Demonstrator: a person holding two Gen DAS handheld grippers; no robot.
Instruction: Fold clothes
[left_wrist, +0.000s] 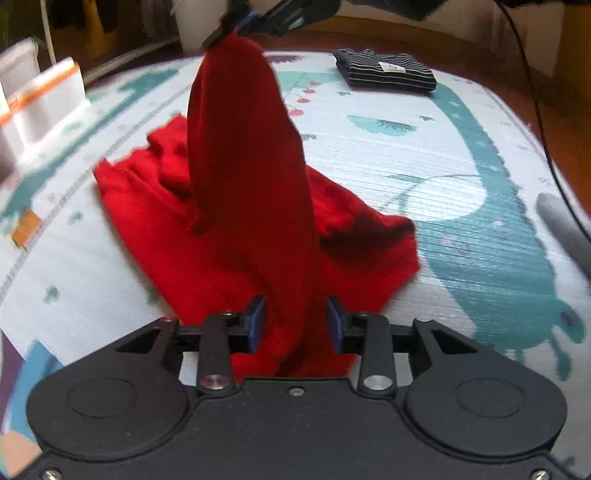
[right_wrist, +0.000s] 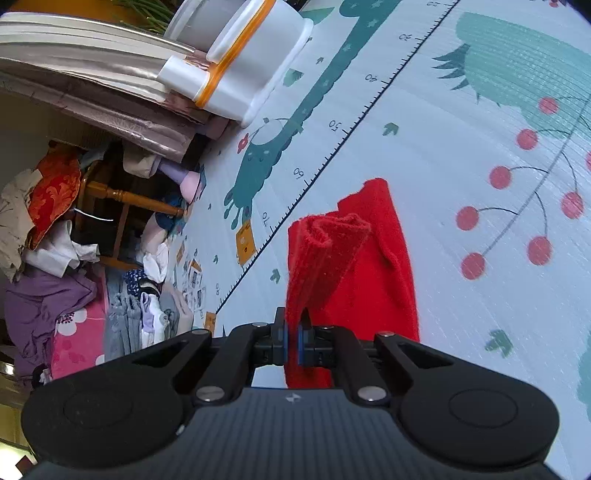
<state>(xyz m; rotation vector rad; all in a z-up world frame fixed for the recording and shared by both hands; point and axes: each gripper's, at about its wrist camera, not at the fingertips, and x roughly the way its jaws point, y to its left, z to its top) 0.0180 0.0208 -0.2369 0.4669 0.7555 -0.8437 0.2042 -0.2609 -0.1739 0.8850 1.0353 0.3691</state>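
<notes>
A red knit garment (left_wrist: 177, 221) lies crumpled on the printed play mat (left_wrist: 424, 155). One long fold of it rises off the mat to my right gripper (left_wrist: 225, 33), which shows at the top of the left wrist view. In the right wrist view that gripper (right_wrist: 294, 325) is shut on a bunched edge of the red garment (right_wrist: 376, 266), and the cloth hangs below it over the mat (right_wrist: 461, 92). The low end of the same fold runs between the blue pads of my left gripper (left_wrist: 297, 317), which is closed on the thick cloth close above the mat.
A folded dark striped garment (left_wrist: 384, 70) lies at the mat's far side. A white container with an orange band (right_wrist: 251, 62) stands at the mat's edge. Beyond that edge are piled clothes (right_wrist: 55, 295) and a wooden chair (right_wrist: 122, 195). A black cable (left_wrist: 535, 92) runs down the right.
</notes>
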